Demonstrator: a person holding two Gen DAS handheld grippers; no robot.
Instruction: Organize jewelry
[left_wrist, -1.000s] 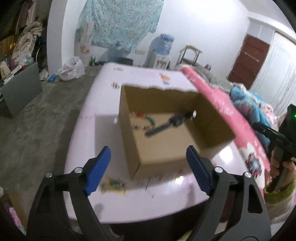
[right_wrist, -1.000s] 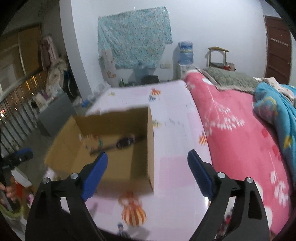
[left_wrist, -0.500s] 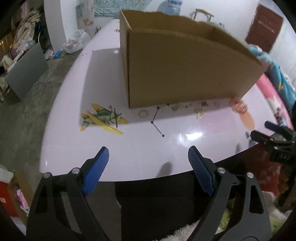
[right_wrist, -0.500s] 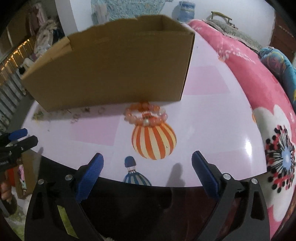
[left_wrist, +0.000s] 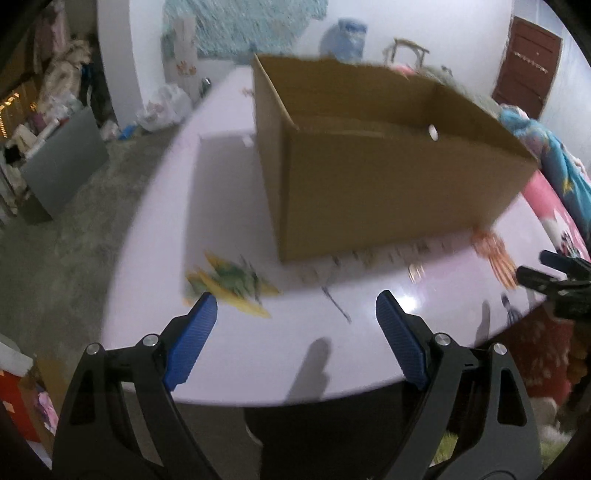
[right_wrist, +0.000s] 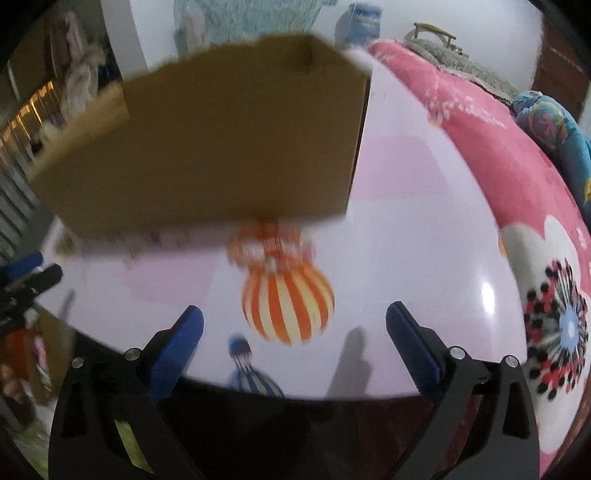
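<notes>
An open cardboard box (left_wrist: 388, 177) (right_wrist: 207, 147) stands on the glossy pink table (left_wrist: 166, 221); its inside is hidden from here. Small blurred jewellery pieces lie along the foot of its front wall: a thin dark chain (left_wrist: 334, 301), a ring (left_wrist: 415, 271) and an orange bead bracelet (right_wrist: 269, 243) (left_wrist: 491, 243). My left gripper (left_wrist: 295, 306) hangs open over the table's near edge, short of the chain, with nothing between its fingers. My right gripper (right_wrist: 295, 314) hovers over the near edge below the bracelet, jaws opening, nothing between them.
Printed pictures mark the tabletop: a green-yellow shape (left_wrist: 229, 284) and a striped balloon (right_wrist: 288, 306). A pink flowered bedspread (right_wrist: 498, 147) borders the table's right side. On the floor to the left stands a grey cabinet (left_wrist: 62, 162). Each gripper shows at the edge of the other's view.
Both grippers have sunk from above the box to low in front of it. The box's inside and the watch there have dropped out of sight. The right jaws have widened slightly.
</notes>
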